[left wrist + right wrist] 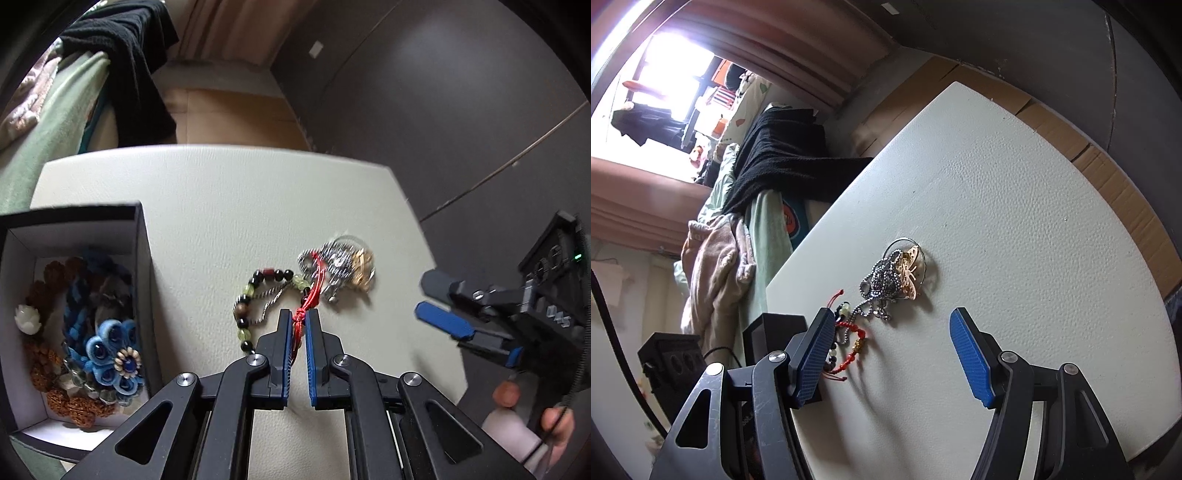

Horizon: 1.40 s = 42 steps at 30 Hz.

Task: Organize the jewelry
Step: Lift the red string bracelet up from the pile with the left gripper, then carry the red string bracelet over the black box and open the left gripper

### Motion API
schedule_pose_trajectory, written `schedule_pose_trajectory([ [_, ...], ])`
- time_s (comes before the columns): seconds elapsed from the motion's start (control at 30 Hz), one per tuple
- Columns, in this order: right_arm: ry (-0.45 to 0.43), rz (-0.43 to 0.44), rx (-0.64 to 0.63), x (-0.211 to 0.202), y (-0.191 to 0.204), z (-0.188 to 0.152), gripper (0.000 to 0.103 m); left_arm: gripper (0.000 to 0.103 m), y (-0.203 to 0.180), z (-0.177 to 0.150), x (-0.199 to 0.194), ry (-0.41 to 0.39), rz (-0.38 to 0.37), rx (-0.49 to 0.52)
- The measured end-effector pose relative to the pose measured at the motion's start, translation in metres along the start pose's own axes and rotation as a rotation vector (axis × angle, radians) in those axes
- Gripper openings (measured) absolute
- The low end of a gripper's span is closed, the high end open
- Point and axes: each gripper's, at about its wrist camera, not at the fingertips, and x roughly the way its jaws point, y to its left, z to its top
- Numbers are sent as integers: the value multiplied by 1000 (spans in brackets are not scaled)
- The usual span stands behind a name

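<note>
Left gripper (pixel 298 318) clamped on red cord bracelet (pixel 312 291) amid tangled jewelry (pixel 340 267) on white table (pixel 221 206), right gripper (pixel 890 328) spread wide nearby, no legible labels.

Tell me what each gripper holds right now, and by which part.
The left gripper is shut on the red cord bracelet, pinching its knotted cord at the near end. The right gripper is open above the white table, holding nothing.

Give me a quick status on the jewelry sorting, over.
Left gripper shut on red knotted cord bracelet; right gripper open, empty. Bracelet tangled with silver bead chain. Black box already holds pieces.
</note>
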Motion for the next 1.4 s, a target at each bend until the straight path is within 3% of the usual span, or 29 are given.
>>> schedule_pose_trajectory([
  [0.2, 4, 3, -1, 0, -1, 1, 66, 7, -7, -1, 12, 27, 26, 11],
  [0.43, -7, 4, 13, -5, -5, 2, 66, 7, -7, 0, 15, -1, 41, 3],
  [0.63, -7, 10, 11, -7, -6, 2, 66, 6, -12, 1, 1, -54, 18, 15],
  [0.83, 12, 20, 6, 3, -3, 1, 66, 5, -12, 6, -32, -128, -52, -8],
  [0.9, 15, 22, -8, 8, 2, 0, 63, 5, -9, 7, -44, -153, -68, -13],
  [0.97, 26, 25, -23, 15, 6, 0, 52, 5, -8, 8, -51, -175, -66, -17],
  [1.17, 44, -10, -67, 38, 18, 0, 38, 5, 12, 9, -77, -233, -59, -57],
  [1.27, 36, -38, -93, 47, 23, 1, 37, 5, 21, 10, -88, -256, -58, -72],
  [1.4, -18, -151, -142, 48, 31, 1, 37, 5, 31, 9, -98, -273, -54, -88],
])
